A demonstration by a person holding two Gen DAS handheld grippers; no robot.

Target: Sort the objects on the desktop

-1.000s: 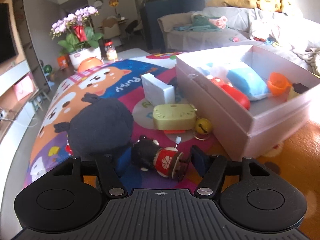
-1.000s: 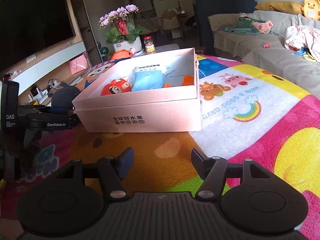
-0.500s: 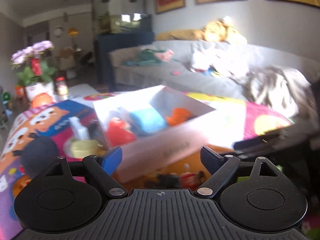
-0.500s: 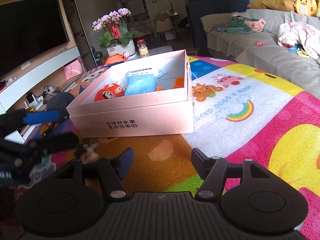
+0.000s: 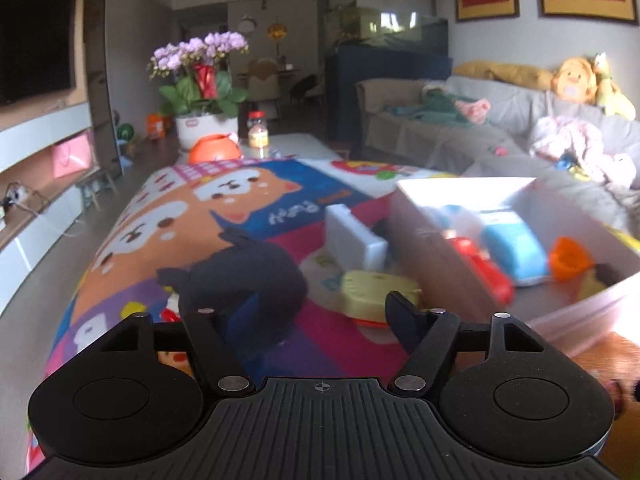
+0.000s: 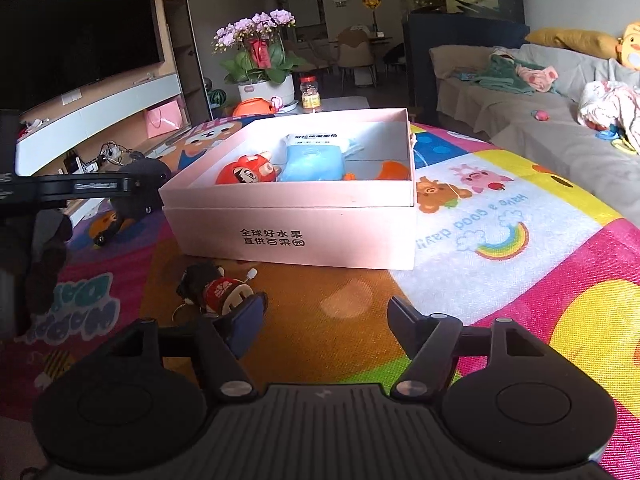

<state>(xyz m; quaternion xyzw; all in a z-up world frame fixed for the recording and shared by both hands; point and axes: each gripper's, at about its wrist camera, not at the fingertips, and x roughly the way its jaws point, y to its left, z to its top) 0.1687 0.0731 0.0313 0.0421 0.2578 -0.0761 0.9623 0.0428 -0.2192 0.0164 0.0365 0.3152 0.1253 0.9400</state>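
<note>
**Wind-up doll on the mat, outside the box**

Lying on the colourful play mat (image 6: 500, 208): small red-and-black wind-up doll (image 6: 218, 290), just before the pale pink cardboard box (image 6: 296, 220). Left gripper (image 5: 322, 312) closing on nothing. Right gripper (image 6: 326, 318) opening, empty, beside the doll.

**Soft cloth, matt card and hard plastic on a printed mat**

The pink cardboard box (image 6: 296, 216) looks matt and smooth, with dark printed characters on its front wall. The black plush toy (image 5: 244, 276) is soft, fuzzy cloth. The brightly printed play mat (image 6: 500, 248) has a finely textured, slightly sheeny surface. The pale yellow plastic toy (image 5: 376, 292) looks smooth. The white rectangular block (image 5: 352, 240) looks like smooth, hard plastic.
</note>
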